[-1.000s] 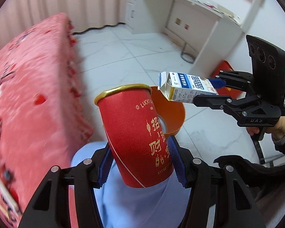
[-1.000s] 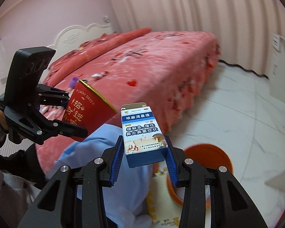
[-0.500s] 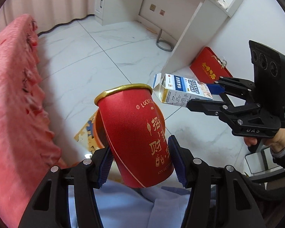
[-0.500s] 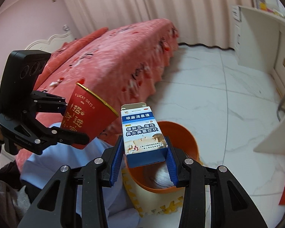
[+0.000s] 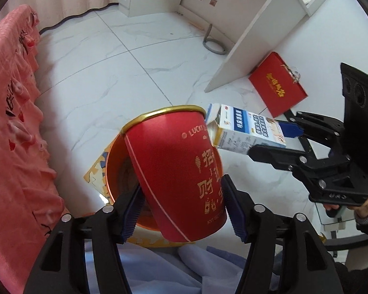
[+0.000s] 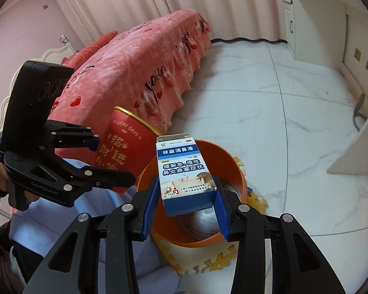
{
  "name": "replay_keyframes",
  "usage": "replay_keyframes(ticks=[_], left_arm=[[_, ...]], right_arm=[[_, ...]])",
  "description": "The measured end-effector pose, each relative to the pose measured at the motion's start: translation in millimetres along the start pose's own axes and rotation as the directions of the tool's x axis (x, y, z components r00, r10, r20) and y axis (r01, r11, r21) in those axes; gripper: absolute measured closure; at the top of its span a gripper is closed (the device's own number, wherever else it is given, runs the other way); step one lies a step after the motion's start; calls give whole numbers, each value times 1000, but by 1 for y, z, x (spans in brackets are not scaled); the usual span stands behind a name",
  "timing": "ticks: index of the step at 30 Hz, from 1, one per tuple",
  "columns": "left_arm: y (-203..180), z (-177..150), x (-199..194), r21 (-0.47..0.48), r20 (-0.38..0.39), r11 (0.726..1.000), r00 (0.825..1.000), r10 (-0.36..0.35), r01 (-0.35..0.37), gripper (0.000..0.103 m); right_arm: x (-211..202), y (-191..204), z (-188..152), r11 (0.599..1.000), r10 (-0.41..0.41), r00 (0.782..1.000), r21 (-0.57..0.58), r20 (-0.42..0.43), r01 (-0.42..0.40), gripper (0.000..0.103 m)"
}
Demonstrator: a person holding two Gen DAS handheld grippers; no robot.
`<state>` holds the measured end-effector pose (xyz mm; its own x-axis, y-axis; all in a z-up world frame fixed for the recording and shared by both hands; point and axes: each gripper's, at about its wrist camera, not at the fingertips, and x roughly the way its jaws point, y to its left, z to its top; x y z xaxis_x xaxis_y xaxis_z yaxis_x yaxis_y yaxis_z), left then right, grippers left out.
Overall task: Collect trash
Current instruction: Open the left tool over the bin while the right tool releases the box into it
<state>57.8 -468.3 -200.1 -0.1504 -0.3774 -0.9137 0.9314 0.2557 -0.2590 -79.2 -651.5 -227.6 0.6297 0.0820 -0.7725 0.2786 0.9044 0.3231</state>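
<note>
A red paper cup (image 5: 174, 171) with a gold rim and gold lettering sits tilted between the fingers of my left gripper (image 5: 181, 186), whose jaws are opening. The cup (image 6: 125, 144) looks blurred and loose in the right wrist view, above the near-left rim of an orange bin (image 5: 110, 171). My right gripper (image 6: 186, 181) is shut on a blue and white medicine box (image 6: 184, 171), held over the orange bin (image 6: 235, 166). That box (image 5: 247, 129) nearly touches the cup's rim. Crumpled clear plastic (image 6: 201, 223) lies inside the bin.
The bin stands on a yellow foam mat (image 6: 208, 262) on white marble tiles. A bed with a pink cover (image 6: 147, 56) runs along the left. A white desk (image 5: 252, 36) and a red gift bag (image 5: 277, 83) stand at the right. Light blue cloth (image 5: 147, 269) lies below the grippers.
Both grippers have come down and forward, away from the bed, until they hang over the orange bin. The left jaws have spread a little around the cup. The right grip on the box is unchanged.
</note>
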Motion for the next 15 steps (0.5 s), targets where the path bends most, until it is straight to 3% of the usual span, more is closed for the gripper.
replay_keyframes(ticks=[2, 13, 15], left_arm=[[3, 2, 6, -5, -11, 1000, 1000, 21, -21, 31], [12, -5, -3, -43, -21, 997, 998, 67, -68, 30], [14, -6, -7, -48, -18, 996, 997, 76, -77, 21]], right_arm=[[4, -2, -1, 1000, -1, 1000, 6, -6, 1, 61], [25, 11, 3, 1000, 18, 999, -24, -42, -19, 61], [29, 15, 5, 999, 21, 999, -36, -47, -22, 61]])
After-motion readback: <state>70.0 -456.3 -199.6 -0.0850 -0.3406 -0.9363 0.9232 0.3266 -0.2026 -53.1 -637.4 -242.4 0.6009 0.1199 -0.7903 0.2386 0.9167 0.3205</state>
